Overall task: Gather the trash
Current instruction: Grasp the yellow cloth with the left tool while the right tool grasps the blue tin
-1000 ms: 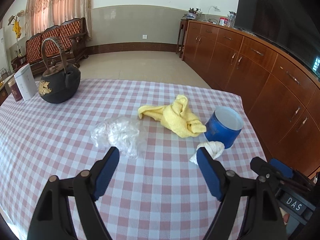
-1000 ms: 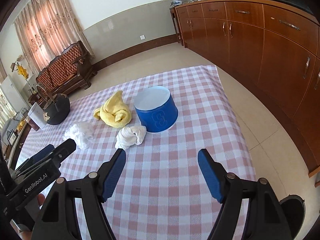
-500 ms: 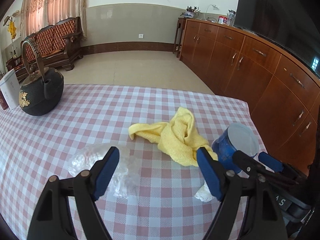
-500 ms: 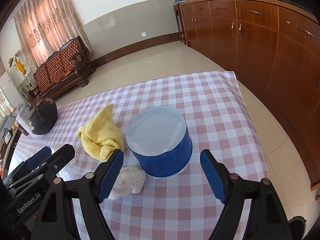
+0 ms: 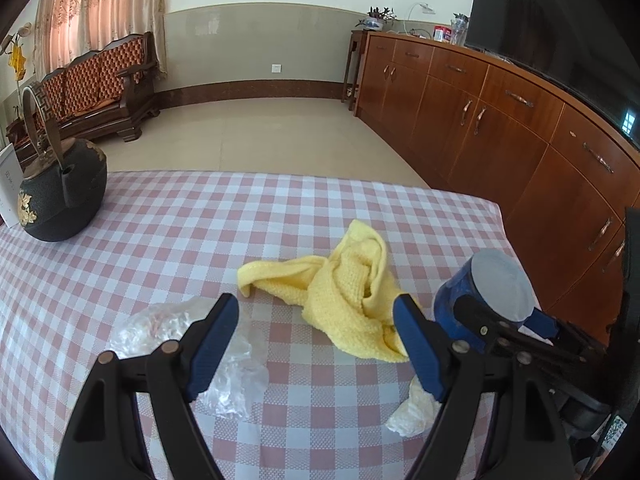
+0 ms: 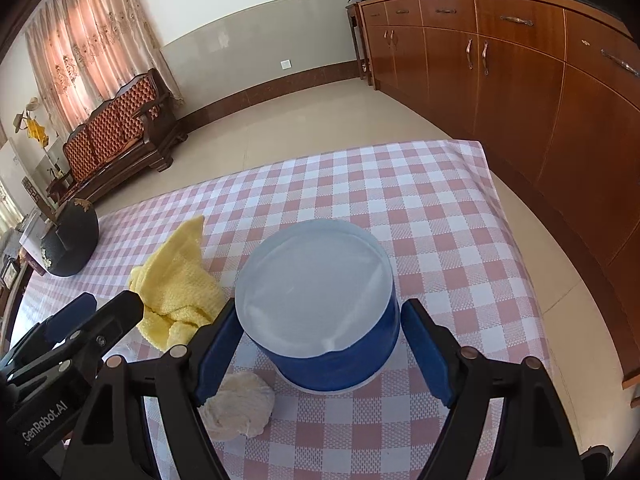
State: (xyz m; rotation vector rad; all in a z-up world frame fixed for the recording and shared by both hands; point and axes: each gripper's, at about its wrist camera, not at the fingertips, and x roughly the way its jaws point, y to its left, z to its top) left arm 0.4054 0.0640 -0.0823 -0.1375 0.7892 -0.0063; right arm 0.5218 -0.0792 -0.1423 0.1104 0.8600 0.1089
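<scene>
A blue bin with a white liner stands on the checked tablecloth; it also shows in the left wrist view. My right gripper is open, its jaws on either side of the bin, not touching. A crumpled white tissue lies by its left finger; it shows in the left wrist view. My left gripper is open and empty above the cloth. Crumpled clear plastic lies under its left finger. A yellow cloth lies just ahead of it and shows in the right wrist view.
A black iron kettle stands at the table's far left, next to a white box. The table's right edge drops to a tiled floor beside wooden cabinets. A wooden sofa stands beyond.
Both grippers have moved forward. The right gripper now straddles the blue bin, which looms larger. The left gripper has come closer to the yellow cloth and the plastic.
</scene>
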